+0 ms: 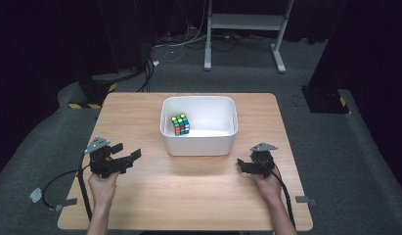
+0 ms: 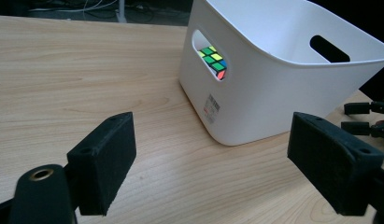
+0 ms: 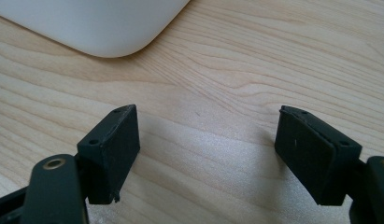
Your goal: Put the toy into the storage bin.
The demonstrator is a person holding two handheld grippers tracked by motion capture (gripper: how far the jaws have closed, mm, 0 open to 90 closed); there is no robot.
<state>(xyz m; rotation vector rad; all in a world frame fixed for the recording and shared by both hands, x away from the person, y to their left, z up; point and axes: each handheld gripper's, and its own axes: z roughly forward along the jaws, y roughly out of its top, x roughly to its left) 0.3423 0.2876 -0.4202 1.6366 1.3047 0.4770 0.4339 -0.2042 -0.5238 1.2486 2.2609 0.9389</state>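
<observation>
A white plastic bin [image 1: 198, 142] stands at the middle of the wooden table. Inside it, toward its left side, lies a colour puzzle cube [image 1: 180, 124]; the cube [image 2: 212, 62] also shows through the bin's handle slot in the left gripper view. My left gripper [image 1: 126, 152] is open, held low at the bin's front left, with nothing between its jaws. My right gripper [image 1: 241, 164] is open too, at the bin's front right, tilted down at the bare tabletop. In the right gripper view the bin's rounded corner [image 3: 110, 28] lies just beyond the empty jaws.
The wooden table [image 1: 189, 196] has bare surface in front of the bin and on both sides. Cables trail from both grippers across the table edges. A white frame stand [image 1: 245, 22] and floor cables sit beyond the table's far edge.
</observation>
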